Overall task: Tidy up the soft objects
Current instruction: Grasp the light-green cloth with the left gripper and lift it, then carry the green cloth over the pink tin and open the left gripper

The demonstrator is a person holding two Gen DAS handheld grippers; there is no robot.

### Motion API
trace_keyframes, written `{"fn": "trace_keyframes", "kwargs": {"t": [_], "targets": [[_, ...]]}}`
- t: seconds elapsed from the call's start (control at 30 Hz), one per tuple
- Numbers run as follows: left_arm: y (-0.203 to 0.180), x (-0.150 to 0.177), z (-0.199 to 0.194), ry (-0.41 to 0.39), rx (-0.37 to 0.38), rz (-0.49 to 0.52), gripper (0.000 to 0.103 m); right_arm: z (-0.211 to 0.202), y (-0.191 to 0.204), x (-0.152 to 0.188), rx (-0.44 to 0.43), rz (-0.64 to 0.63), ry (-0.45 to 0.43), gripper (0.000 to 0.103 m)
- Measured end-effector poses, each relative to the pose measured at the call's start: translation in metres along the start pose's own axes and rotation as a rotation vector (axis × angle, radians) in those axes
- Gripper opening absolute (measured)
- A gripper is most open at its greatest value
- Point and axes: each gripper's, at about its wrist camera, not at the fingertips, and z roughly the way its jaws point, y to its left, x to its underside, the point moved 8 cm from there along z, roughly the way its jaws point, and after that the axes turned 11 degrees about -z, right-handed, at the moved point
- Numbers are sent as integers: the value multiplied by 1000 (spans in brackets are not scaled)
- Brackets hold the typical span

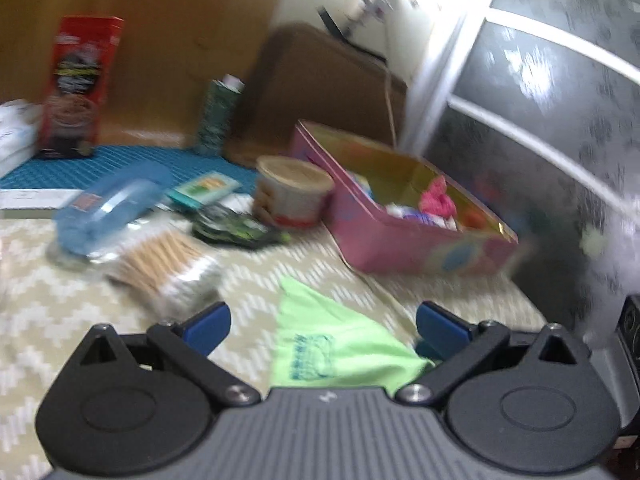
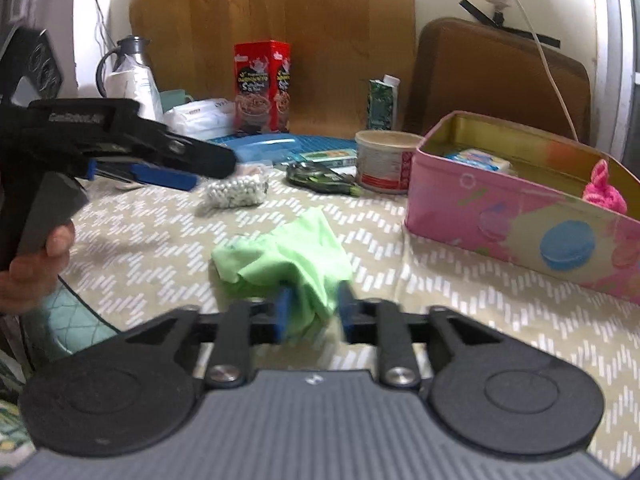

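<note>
While the right gripper point(image 2: 311, 312) sits low over the patterned cloth point(image 2: 460, 320), its blue fingers point(image 2: 282, 312) are pinched onto the near fold of the green cloth point(image 2: 288, 252), which bunches up just ahead of the jaws. Ahead and to the right of those jaws stands the pink tin point(image 2: 520, 232), lid off, with a pink knitted item point(image 2: 604, 194) against its far wall. Left gripper point(image 1: 322, 326): jaws wide apart, nothing between the pads; the green cloth point(image 1: 328, 340) lies flat just ahead of and below the gap. Left-wrist view is motion-blurred. Cotton swab pack point(image 1: 168, 268) lies ahead-left of the left jaws; pink tin point(image 1: 400, 236) ahead-right.
</note>
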Motion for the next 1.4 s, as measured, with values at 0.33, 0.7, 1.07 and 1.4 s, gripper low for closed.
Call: {"fn": "trace_keyframes", "kwargs": {"t": [0.33,0.7,1.07,1.4], "targets": [[-27,10,34,166,94,-48,55,19,-1,-3,-22,17,-36,11],[-123,-71,52,14,243,114,58,-34,-77,-60,206,111,-326,11],[-113,-83,133,56,58,72,84,12,-154,-44,380,176,-173,40],[-73,-93,81,-46,47,34,84,-12,-174,-34,426,319,-255,61]]}}
